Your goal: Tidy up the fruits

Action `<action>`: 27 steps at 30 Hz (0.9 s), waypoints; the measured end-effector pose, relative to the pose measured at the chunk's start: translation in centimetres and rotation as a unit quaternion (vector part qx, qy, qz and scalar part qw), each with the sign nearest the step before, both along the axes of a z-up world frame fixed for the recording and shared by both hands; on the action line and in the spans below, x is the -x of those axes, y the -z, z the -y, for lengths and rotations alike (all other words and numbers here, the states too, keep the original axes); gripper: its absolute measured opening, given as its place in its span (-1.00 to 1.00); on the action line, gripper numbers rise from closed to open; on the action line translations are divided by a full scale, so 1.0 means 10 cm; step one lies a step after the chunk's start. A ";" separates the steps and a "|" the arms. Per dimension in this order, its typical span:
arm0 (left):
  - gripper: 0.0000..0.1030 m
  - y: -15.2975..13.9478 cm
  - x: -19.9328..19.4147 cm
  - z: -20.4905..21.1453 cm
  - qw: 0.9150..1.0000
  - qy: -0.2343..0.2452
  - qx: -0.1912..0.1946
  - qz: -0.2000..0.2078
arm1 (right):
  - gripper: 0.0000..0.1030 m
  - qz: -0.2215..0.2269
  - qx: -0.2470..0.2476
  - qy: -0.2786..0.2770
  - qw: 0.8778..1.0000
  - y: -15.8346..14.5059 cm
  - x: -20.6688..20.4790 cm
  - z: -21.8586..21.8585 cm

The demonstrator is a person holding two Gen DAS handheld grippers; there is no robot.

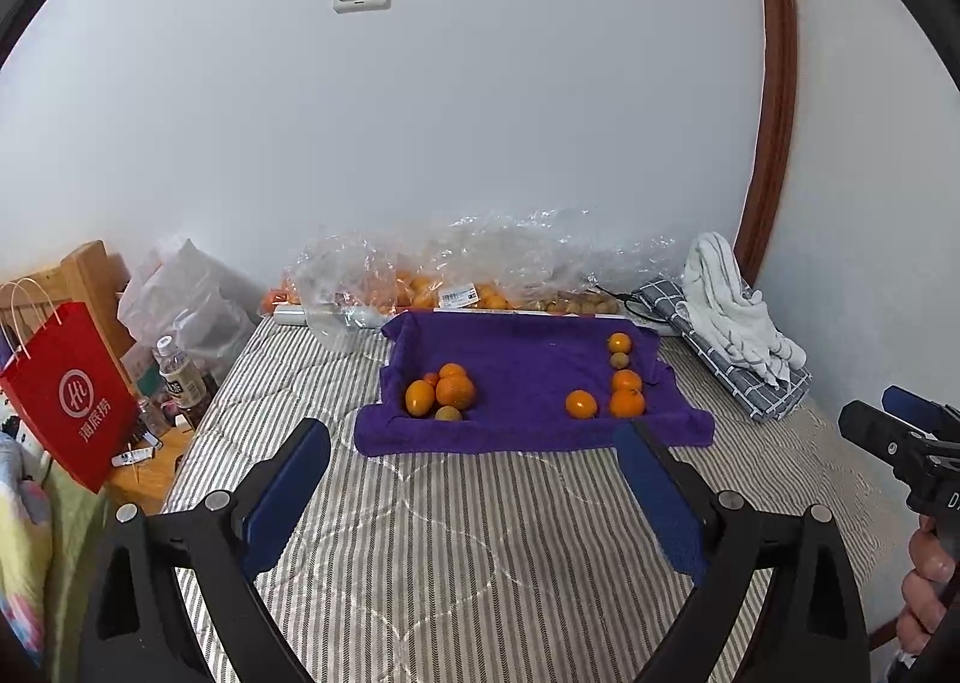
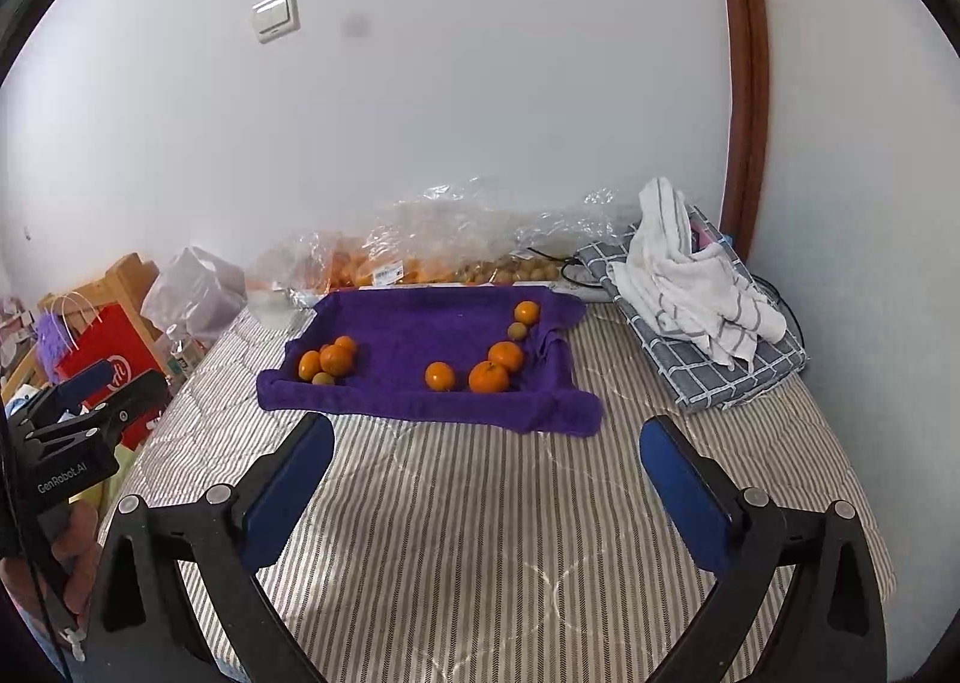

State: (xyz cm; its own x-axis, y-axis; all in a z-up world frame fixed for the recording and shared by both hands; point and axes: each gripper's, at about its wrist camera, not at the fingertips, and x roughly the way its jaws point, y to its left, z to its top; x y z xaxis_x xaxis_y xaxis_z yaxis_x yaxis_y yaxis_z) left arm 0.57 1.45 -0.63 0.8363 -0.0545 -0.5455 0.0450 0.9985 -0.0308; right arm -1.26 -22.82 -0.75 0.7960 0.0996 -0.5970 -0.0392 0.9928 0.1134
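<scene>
A purple towel [image 1: 522, 365] [image 2: 420, 323] lies on the striped bed. On its left is a cluster of oranges [image 1: 455, 390] [image 2: 335, 359] with a small greenish fruit [image 1: 447, 414]. On its right are several oranges [image 1: 626, 402] [image 2: 489, 376], a lone orange [image 1: 581, 404] [image 2: 440, 376] and a small greenish fruit [image 1: 619, 361] [image 2: 517, 330]. My left gripper [image 1: 474, 443] is open and empty, short of the towel's near edge. My right gripper [image 2: 486, 431] is open and empty, also short of the towel.
Clear plastic bags of oranges and small brown fruits [image 1: 456, 287] [image 2: 420, 257] lie against the wall behind the towel. A folded grey checked cloth with a white towel [image 1: 732, 335] [image 2: 696, 299] sits right. A red paper bag [image 1: 66, 389] and bottles stand left of the bed.
</scene>
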 end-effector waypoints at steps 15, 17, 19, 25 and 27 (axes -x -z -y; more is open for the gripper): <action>0.88 -0.01 0.01 -0.05 1.000 -0.009 -0.001 0.001 | 0.96 0.001 -0.002 0.001 1.000 0.00 0.00 0.00; 0.88 -0.01 0.01 -0.06 1.000 -0.010 -0.001 0.000 | 0.96 0.001 -0.002 0.001 1.000 0.00 0.01 0.01; 0.88 -0.01 0.01 -0.06 1.000 -0.009 -0.001 -0.001 | 0.96 0.000 -0.002 0.000 1.000 0.01 0.00 0.01; 0.88 0.00 0.01 -0.05 1.000 -0.005 0.003 -0.003 | 0.96 -0.003 -0.007 0.004 1.000 0.03 0.01 0.02; 0.88 0.00 0.01 -0.05 1.000 -0.004 0.003 -0.003 | 0.96 -0.003 -0.009 0.004 1.000 0.03 0.02 0.03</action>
